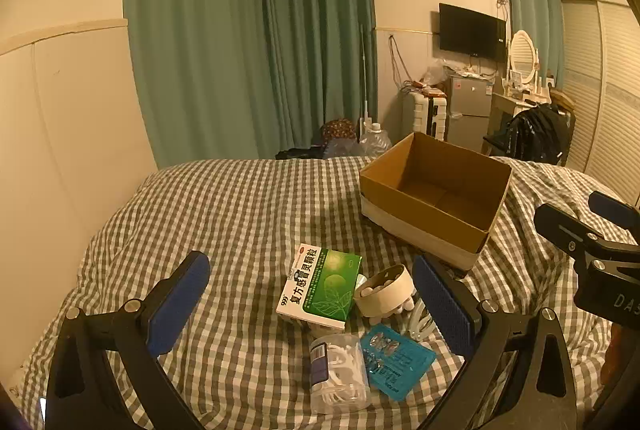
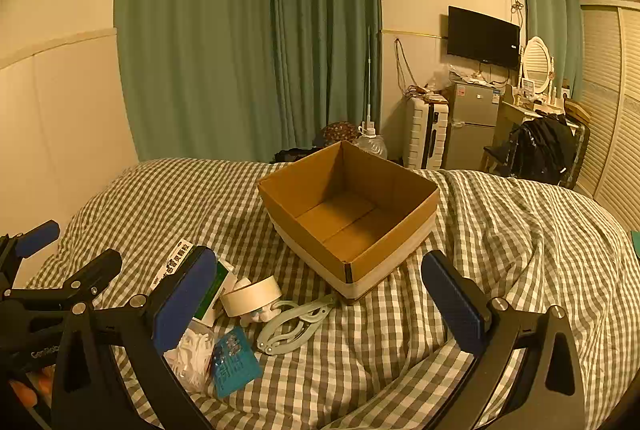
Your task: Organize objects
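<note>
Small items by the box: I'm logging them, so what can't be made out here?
- Medicine box: right wrist view, mostly behind the right gripper finger.
- Teal packet: print too small, both views.
- Pale folding hanger: left wrist view, partly behind the left gripper finger.

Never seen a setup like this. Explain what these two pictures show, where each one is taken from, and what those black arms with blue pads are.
No robot here: a person holds a two-finger gripper in each hand, with a wide-angle camera on each looking along its fingers. One picture comes from the left gripper, the other from the right gripper. The blue pads are their fingers. Both stand open and hold nothing.

They hover over a bed with a checked cover. On it sits an empty cardboard box. Near it lies a small pile: a green and white medicine box, a roll of tape, a clear tub of floss picks, a blue packet and a pale folding hanger.
</note>
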